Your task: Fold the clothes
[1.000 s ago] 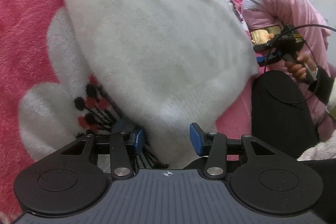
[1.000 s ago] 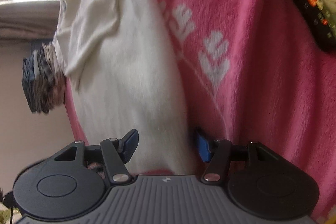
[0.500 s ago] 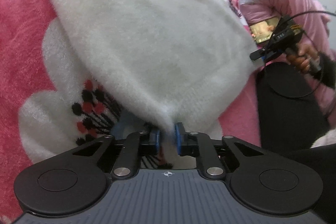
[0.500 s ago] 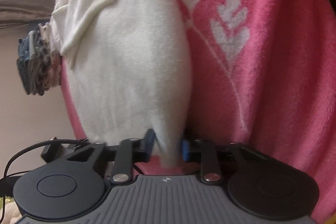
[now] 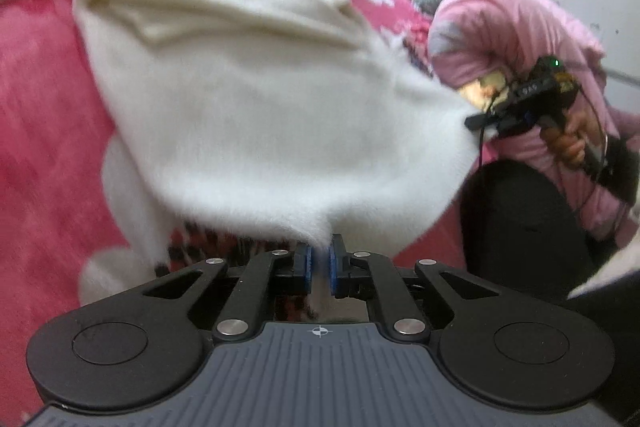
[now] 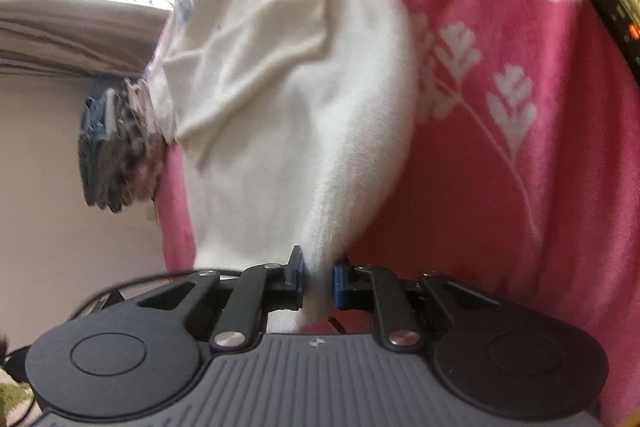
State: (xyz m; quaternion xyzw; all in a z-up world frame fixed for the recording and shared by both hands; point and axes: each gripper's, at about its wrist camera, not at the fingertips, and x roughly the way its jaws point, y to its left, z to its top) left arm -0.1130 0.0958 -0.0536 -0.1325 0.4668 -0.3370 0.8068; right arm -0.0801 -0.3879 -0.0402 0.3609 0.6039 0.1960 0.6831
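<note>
A fluffy cream sweater (image 5: 256, 99) lies on a pink flowered blanket (image 5: 44, 131), its sleeves folded across the body. My left gripper (image 5: 320, 263) is shut on one bottom corner of the sweater and lifts it off the blanket. My right gripper (image 6: 318, 277) is shut on the other bottom corner of the sweater (image 6: 288, 115). The right gripper also shows in the left wrist view (image 5: 492, 119), holding the far corner, so the hem hangs between the two.
The person in a pink top (image 5: 532, 39) and black trousers (image 5: 524, 223) sits at the right. A stack of folded clothes (image 6: 116, 151) lies past the sweater's collar. A dark remote control (image 6: 620, 7) lies on the blanket (image 6: 520, 187) at the right edge.
Both grippers went from open around the hem corners to shut on them. They have since lifted the hem off the blanket.
</note>
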